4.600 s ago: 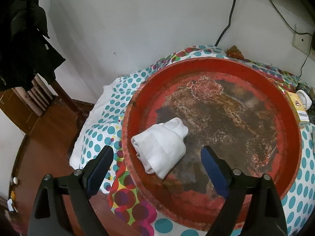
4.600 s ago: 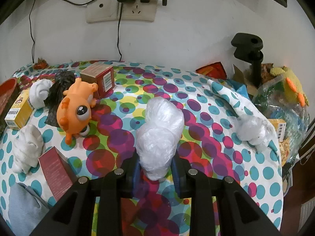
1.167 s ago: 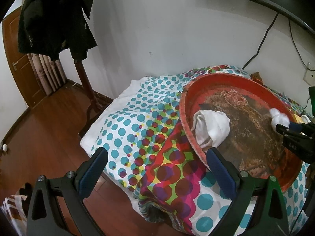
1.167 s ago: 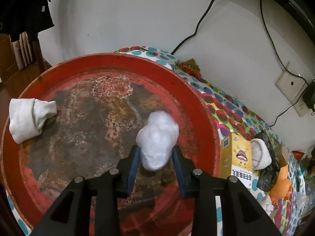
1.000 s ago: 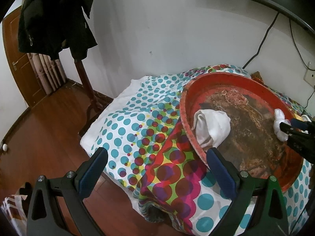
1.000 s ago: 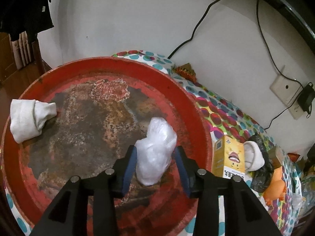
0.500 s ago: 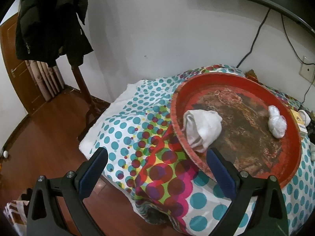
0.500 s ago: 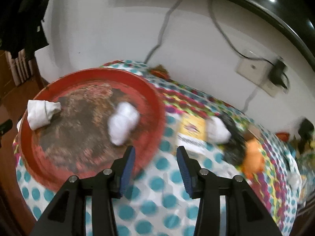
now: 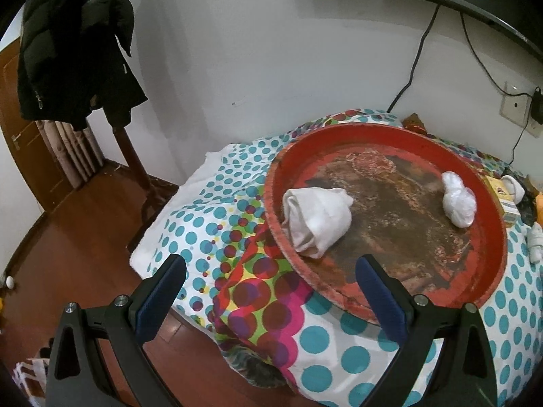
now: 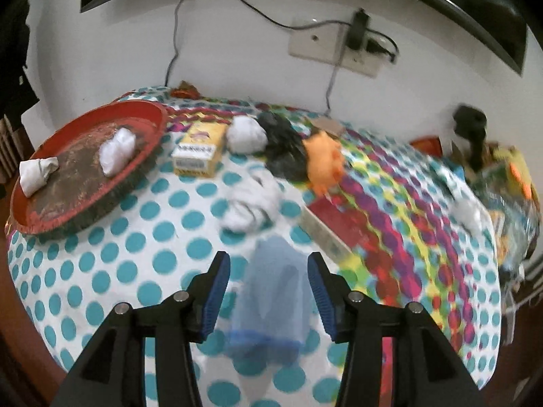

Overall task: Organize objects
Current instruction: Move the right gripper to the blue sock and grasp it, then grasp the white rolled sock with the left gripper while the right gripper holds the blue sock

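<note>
A table under a spotted cloth [image 10: 163, 264] fills both views, its far edge against a white wall. At the table's left end sits a big round red tray [image 9: 488, 271], its floor worn and rusty brown, its near rim reaching almost to the table's near-left corner. In the tray lie two things, well apart: a folded white cloth [image 9: 317, 218] against the tray's left rim, and a knotted clear plastic bag [image 9: 458, 200] near the right rim.

Just right of the tray, on the cloth, lies a yellow box [image 10: 198, 152]. A white bundle [image 10: 246, 134] sits beside it toward the far edge, touching a crumpled black bag [image 10: 283, 149], and an orange toy [image 10: 324, 161] rests against that bag. Nearer the table's middle lie another white bundle [image 10: 251, 203] and a dark red box [image 10: 334, 229], though the right wrist view is blurred and their details are hard to make out. A pale blue cloth [image 10: 271, 291] lies near the table's front edge.

The left gripper [image 9: 269, 300] hangs above the near-left corner of the table with its jaws spread wide, holding nothing; the tray's near rim lies between and beyond its fingers. The right gripper [image 10: 268, 293] is also spread apart and empty, poised over the pale blue cloth, which shows between its fingers; whether they touch it I cannot tell.
</note>
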The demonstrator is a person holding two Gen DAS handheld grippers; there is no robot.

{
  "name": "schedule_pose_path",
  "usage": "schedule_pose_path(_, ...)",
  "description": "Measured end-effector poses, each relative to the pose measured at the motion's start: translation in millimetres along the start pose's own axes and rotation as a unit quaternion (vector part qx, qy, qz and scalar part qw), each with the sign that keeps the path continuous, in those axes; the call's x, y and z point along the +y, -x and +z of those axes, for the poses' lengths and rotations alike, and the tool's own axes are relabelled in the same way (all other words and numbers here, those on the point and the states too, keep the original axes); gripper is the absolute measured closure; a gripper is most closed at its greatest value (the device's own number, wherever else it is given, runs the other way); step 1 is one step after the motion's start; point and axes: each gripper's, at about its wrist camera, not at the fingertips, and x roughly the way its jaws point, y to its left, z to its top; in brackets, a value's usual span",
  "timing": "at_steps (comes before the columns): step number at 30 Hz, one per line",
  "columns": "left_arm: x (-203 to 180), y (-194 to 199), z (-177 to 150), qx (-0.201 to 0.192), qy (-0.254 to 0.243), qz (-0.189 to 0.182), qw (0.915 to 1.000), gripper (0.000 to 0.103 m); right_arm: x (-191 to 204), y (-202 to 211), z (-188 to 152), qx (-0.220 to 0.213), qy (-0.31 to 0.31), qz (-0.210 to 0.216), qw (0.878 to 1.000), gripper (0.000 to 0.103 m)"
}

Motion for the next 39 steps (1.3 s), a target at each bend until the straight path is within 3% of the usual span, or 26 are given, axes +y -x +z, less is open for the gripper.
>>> schedule_pose_path(7,-10,2,-1,-0.005,-0.014,-0.001,0.9999,0.003,-3,-8,-22,0.018,-0.017,0.008,1.000,0.052)
schedule_pose_path(21,-40,16,-7,-0.023,-0.058,-0.023,0.9978,0.003,0,-33,-26,0.011,-0.023,0.002,1.000,0.052)
schedule_pose_path(23,-45,17,-7,-0.022,-0.062,-0.028,0.9975,0.003,-1,-34,-26,0.010,-0.021,0.005,1.000,0.055)
schedule_pose_path(28,-59,24,-11,-0.030,-0.084,-0.025,0.9957,0.003,-6,-34,-28,-0.002,-0.018,0.008,1.000,0.076)
schedule_pose_path(33,-78,31,-16,-0.034,-0.111,-0.031,0.9928,0.003,-10,-29,-31,-0.014,-0.013,0.019,1.000,0.081)
schedule_pose_path(39,-107,44,-23,-0.035,-0.138,-0.063,0.9877,0.003,-26,-18,-37,-0.022,-0.022,0.031,0.999,0.082)
